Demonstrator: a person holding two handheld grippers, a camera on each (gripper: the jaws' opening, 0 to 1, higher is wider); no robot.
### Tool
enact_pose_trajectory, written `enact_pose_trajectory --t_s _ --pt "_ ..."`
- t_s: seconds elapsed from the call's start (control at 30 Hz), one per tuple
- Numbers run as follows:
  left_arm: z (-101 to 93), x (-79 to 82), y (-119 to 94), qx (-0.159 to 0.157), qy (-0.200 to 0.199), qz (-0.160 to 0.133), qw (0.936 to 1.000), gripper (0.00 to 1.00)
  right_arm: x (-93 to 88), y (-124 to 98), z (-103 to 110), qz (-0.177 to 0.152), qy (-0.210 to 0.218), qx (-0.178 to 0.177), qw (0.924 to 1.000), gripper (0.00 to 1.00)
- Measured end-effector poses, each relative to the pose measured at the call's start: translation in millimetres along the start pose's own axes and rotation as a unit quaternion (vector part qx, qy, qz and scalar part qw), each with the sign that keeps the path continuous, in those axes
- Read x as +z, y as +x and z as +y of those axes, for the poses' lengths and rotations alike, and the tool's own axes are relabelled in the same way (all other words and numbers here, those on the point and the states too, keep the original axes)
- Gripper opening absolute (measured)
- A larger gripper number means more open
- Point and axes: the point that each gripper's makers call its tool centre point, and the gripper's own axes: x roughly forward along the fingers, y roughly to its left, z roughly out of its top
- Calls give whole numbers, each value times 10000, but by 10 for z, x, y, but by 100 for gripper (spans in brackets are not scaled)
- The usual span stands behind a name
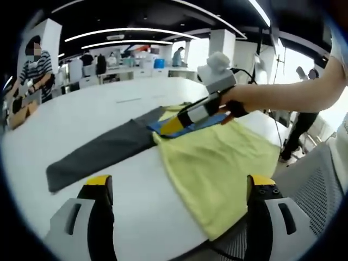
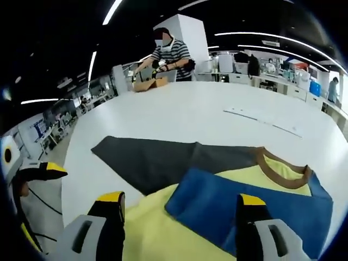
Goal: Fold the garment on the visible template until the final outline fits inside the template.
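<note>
Garment (image 1: pixel 217 157) lies on the white bench (image 1: pixel 98 109), yellow body with blue panel (image 2: pixel 255 206) and brown collar (image 2: pixel 283 168), a dark grey sleeve (image 1: pixel 98 152) stretched out flat. Folding appears barely begun: sleeve unfolded, body spread to the bench edge; no template outline can be made out. Long axis runs sleeve tip to the far side of the body. Left gripper (image 1: pixel 179 187) stands wide and empty; right gripper (image 2: pixel 179 204) hovers wide over the blue panel, holding nothing

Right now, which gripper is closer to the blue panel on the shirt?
Right. The right gripper is over the blue panel; the left gripper is back at the table's near edge.
</note>
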Motion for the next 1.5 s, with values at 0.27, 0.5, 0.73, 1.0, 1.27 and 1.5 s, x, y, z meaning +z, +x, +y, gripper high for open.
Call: enact_pose_trajectory --t_s 0.27,0.5,0.73,1.0,1.27,1.5 --pt "103 62 -29 102 92 -11 9999 99 4 -232 -244 -143 83 -157 9997 87" --pt "243 75 -44 240 47 23 9997 99 -29 -463 -455 -270 180 -297 9990 82" --pt "481 56 -119 518 -40 46 9986 99 -79 -766 -728 -456 170 -553 9973 75" --pt "748 39 -161 831 -121 127 9964 99 -207 -1104 -1090 -507 315 -942 9938 69" --pt "1165 67 -279 1425 -220 52 9895 91 -449 -1367 -1344 -422 379 -1228 9908 65" --pt "1628 9 -374 1910 -697 -143 9790 82 -607 -1532 -1490 -434 456 -1387 9883 56"
